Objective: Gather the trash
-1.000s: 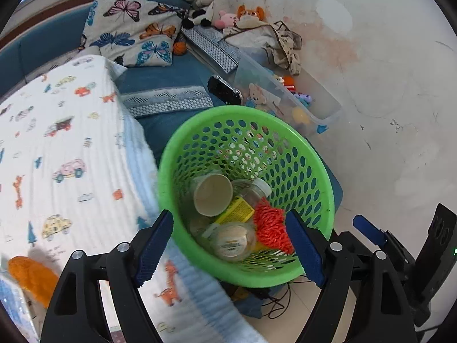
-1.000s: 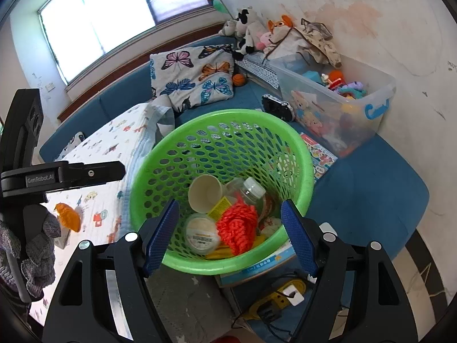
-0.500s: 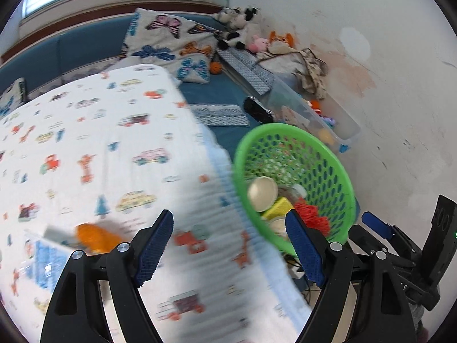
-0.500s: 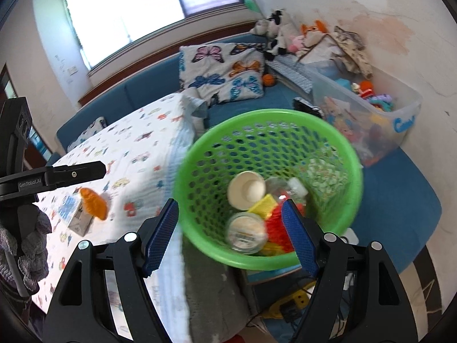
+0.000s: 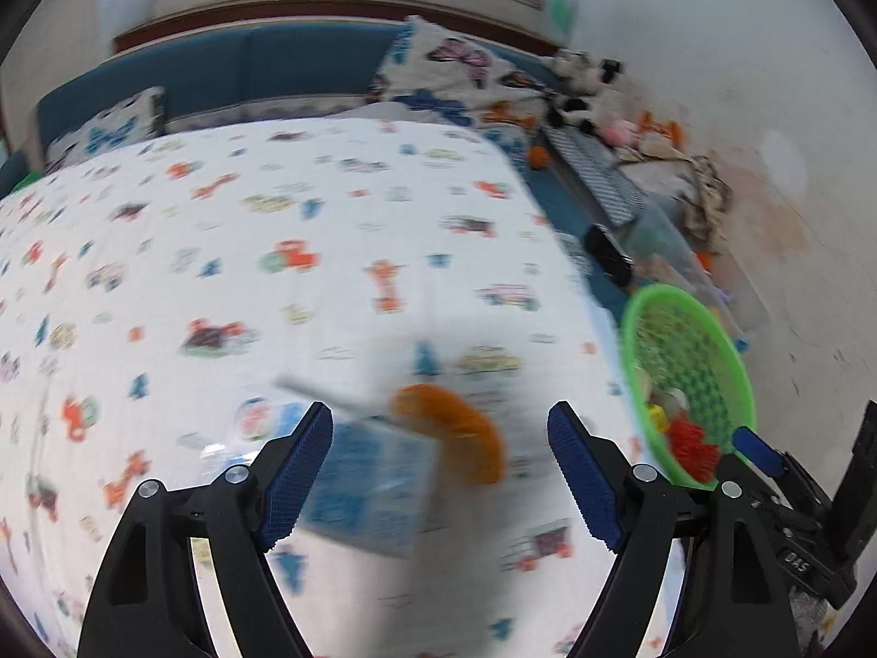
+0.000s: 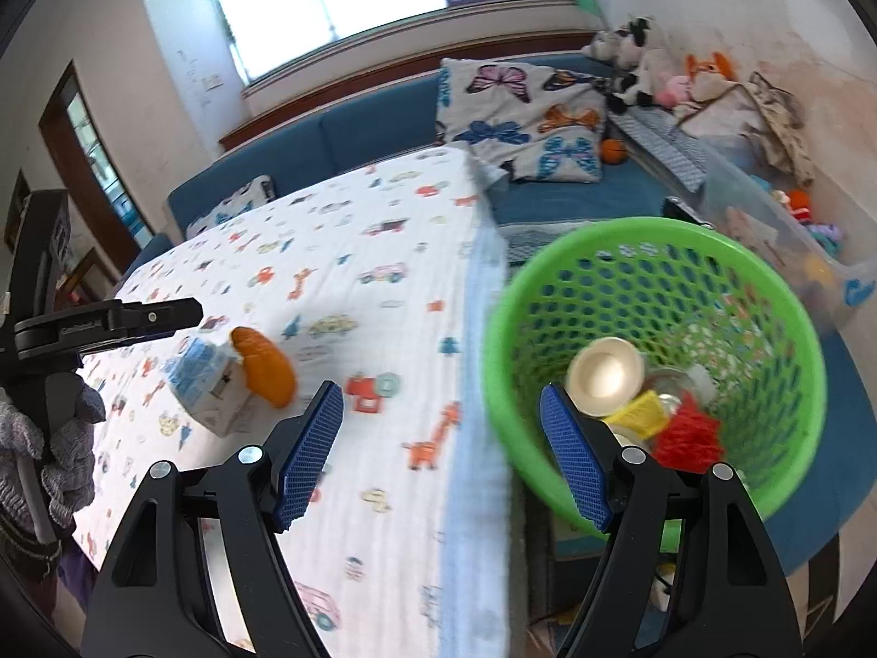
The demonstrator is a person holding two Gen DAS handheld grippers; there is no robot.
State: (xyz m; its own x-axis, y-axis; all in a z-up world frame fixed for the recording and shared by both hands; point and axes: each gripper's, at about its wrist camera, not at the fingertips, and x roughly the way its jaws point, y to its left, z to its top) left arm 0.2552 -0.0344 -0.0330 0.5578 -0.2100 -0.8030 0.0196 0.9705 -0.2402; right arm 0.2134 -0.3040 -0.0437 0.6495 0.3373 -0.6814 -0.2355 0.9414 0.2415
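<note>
A green mesh basket (image 6: 789, 323) stands beside the table and holds a paper cup (image 6: 605, 368), a yellow packet and a red net; it also shows in the left wrist view (image 5: 729, 362). On the patterned tablecloth lie an orange peel (image 5: 455, 427) and a blue-and-white carton (image 5: 372, 482), both blurred; the right wrist view shows the peel (image 6: 266, 367) and the carton (image 6: 205, 384) too. My left gripper (image 5: 438, 471) is open and empty, just above the carton and peel. My right gripper (image 6: 441, 458) is open and empty over the table's edge, left of the basket.
The table (image 6: 351, 252) wears a white cloth with vehicle prints. A blue sofa (image 6: 378, 120) with butterfly pillows (image 6: 520, 109) runs behind it. A clear bin of toys (image 6: 778, 230) and stuffed animals (image 6: 630, 49) sit by the wall at right.
Both grippers have swung left, away from the basket and over the table. The left gripper now hangs over the orange peel and carton. Both stay open.
</note>
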